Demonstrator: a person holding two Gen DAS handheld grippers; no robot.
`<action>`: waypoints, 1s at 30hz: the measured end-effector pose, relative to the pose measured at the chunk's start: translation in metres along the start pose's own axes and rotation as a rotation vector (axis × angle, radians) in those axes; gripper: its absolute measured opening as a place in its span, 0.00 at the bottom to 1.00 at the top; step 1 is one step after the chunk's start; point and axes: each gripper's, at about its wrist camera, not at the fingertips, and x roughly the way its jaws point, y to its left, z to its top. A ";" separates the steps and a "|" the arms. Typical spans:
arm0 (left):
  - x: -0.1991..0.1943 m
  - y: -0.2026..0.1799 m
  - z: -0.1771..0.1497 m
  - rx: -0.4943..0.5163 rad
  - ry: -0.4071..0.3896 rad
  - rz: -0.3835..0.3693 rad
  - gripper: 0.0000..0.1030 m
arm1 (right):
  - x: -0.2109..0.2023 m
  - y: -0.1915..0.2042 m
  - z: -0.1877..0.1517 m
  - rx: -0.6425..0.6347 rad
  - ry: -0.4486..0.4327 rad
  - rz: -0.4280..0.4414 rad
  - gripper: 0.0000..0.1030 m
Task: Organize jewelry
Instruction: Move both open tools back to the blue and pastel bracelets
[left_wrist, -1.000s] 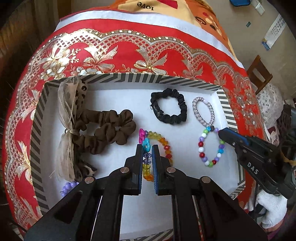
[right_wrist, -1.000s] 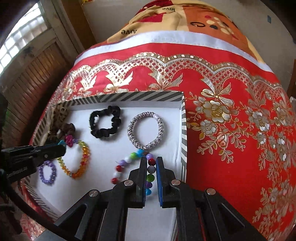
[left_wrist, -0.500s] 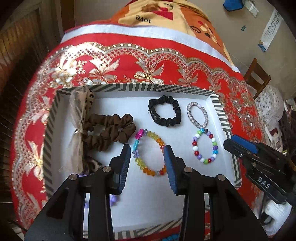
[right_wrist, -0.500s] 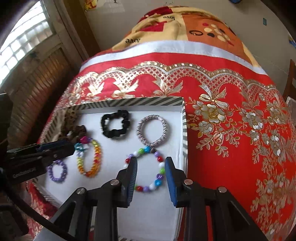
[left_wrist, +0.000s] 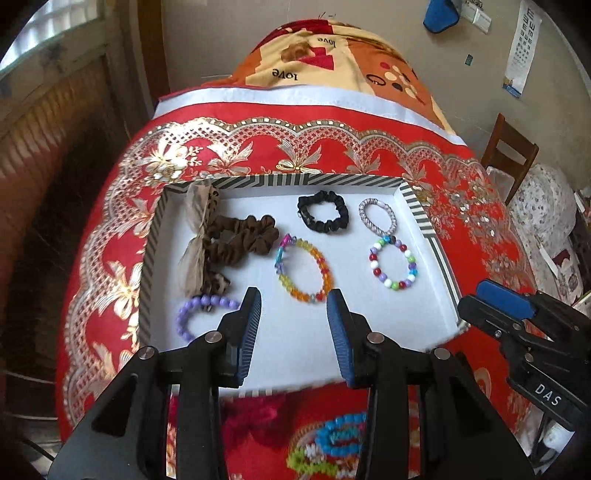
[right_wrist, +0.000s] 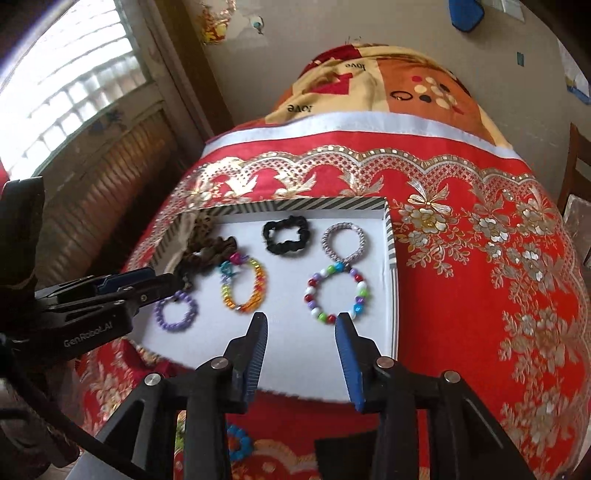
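A white tray with a striped rim (left_wrist: 295, 180) (right_wrist: 325, 203) lies on the red cloth. In it lie a rainbow bead bracelet (left_wrist: 303, 266) (right_wrist: 243, 284), a multicolour round-bead bracelet (left_wrist: 393, 264) (right_wrist: 336, 291), a silver-lilac band (left_wrist: 377, 220) (right_wrist: 345, 242), a black scrunchie (left_wrist: 323, 212) (right_wrist: 286, 240), a brown scrunchie (left_wrist: 240, 240), a gauze and leopard hair tie (left_wrist: 197, 243) and a purple bead bracelet (left_wrist: 201, 314) (right_wrist: 175, 310). My left gripper (left_wrist: 293, 325) is open and empty above the tray's near edge. My right gripper (right_wrist: 301, 343) is open and empty near the round-bead bracelet.
The red and gold cloth (left_wrist: 295, 147) covers the bed. More bead pieces (left_wrist: 332, 439) (right_wrist: 238, 443) lie on the cloth below the tray, blurred. A wooden chair (left_wrist: 509, 147) stands at the right, wood panelling (right_wrist: 110, 192) at the left.
Both grippers opened from shut and pulled back and up from the tray. The rainbow bracelet and the round-bead bracelet were let go and now lie flat in the tray.
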 end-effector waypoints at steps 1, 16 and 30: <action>-0.004 -0.001 -0.004 0.001 -0.004 0.005 0.35 | -0.004 0.002 -0.003 -0.005 -0.003 0.003 0.36; -0.046 -0.007 -0.066 -0.036 -0.003 0.022 0.35 | -0.043 0.024 -0.064 -0.067 0.023 0.043 0.37; -0.035 0.018 -0.115 -0.122 0.132 -0.011 0.35 | -0.018 0.038 -0.109 -0.106 0.129 0.095 0.37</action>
